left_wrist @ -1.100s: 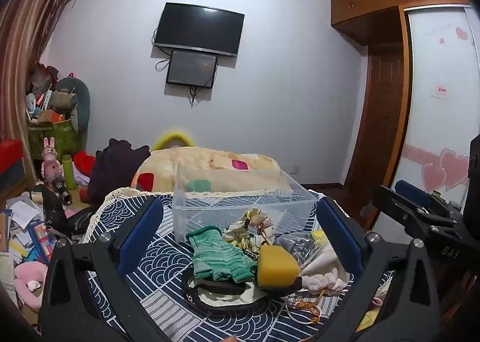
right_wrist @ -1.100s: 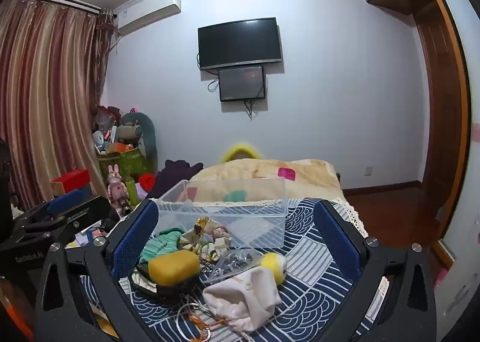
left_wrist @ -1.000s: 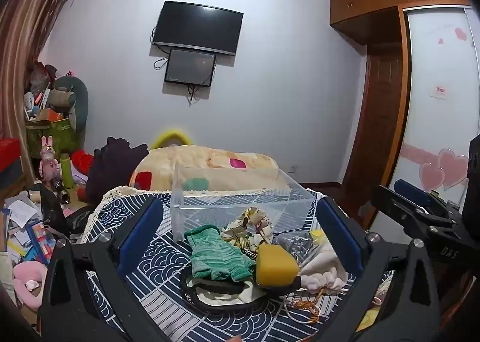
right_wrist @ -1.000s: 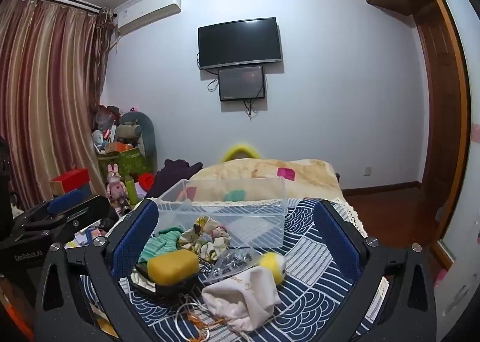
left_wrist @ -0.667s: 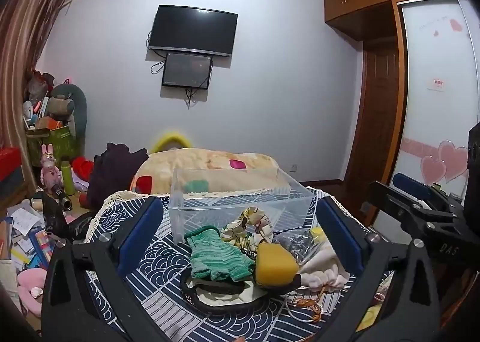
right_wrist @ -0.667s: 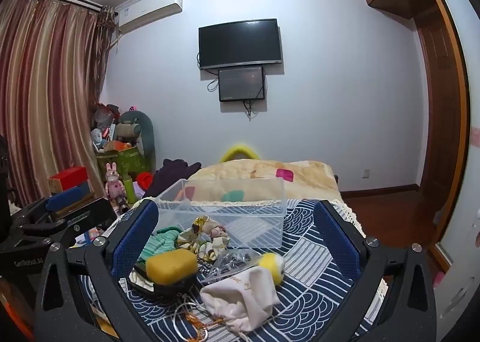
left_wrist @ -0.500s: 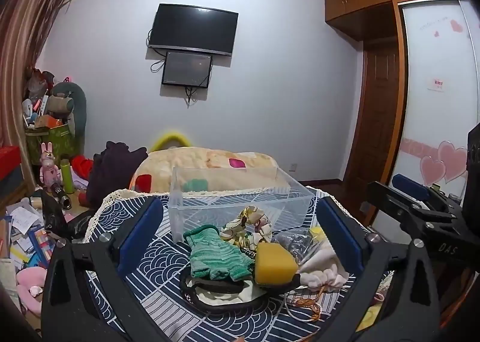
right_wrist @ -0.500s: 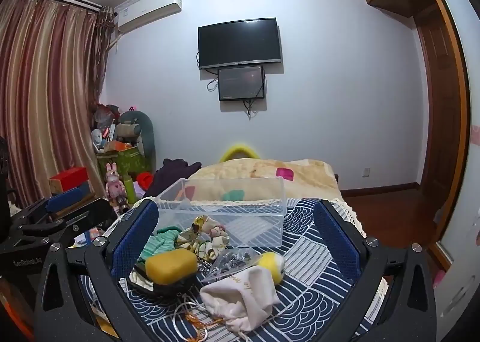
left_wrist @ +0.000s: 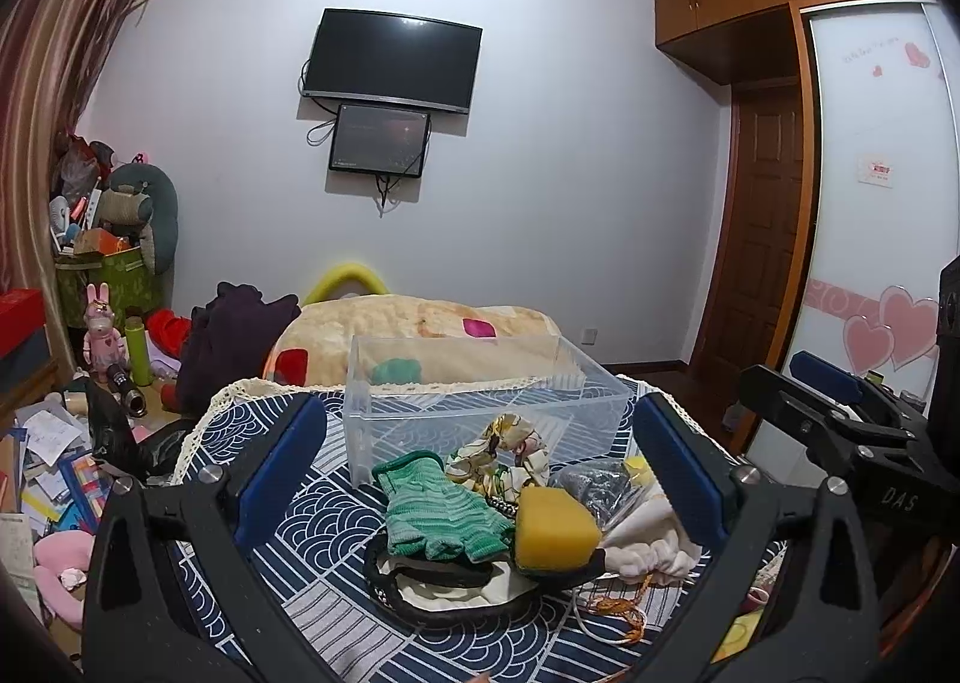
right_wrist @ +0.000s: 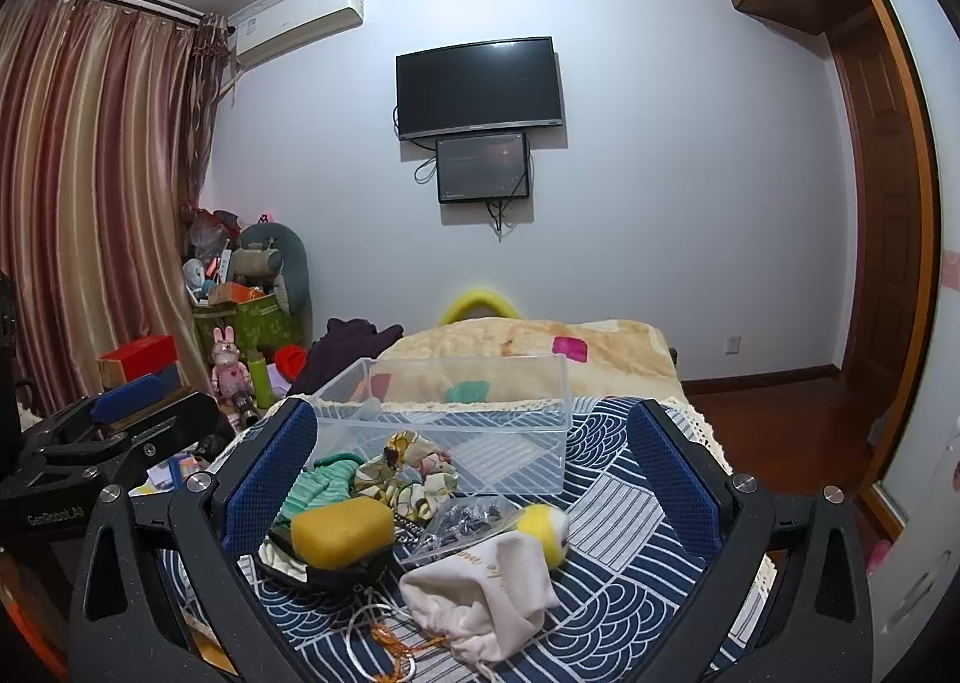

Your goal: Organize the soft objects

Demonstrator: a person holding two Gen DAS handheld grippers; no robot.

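A clear plastic bin stands on a blue patterned cloth. In front of it lies a pile: a green knit glove, a yellow sponge, a floral scrunchie, a white drawstring pouch and a yellow ball. My left gripper is open and empty, held back from the pile. My right gripper is open and empty too, also short of the pile.
A black-rimmed pad lies under the glove and sponge. A clear bag of dark bits and an orange cord lie in the pile. A beige pillow lies behind the bin. Clutter covers the floor at left.
Both views have drifted only slightly; the pile and bin stay put and both grippers remain open.
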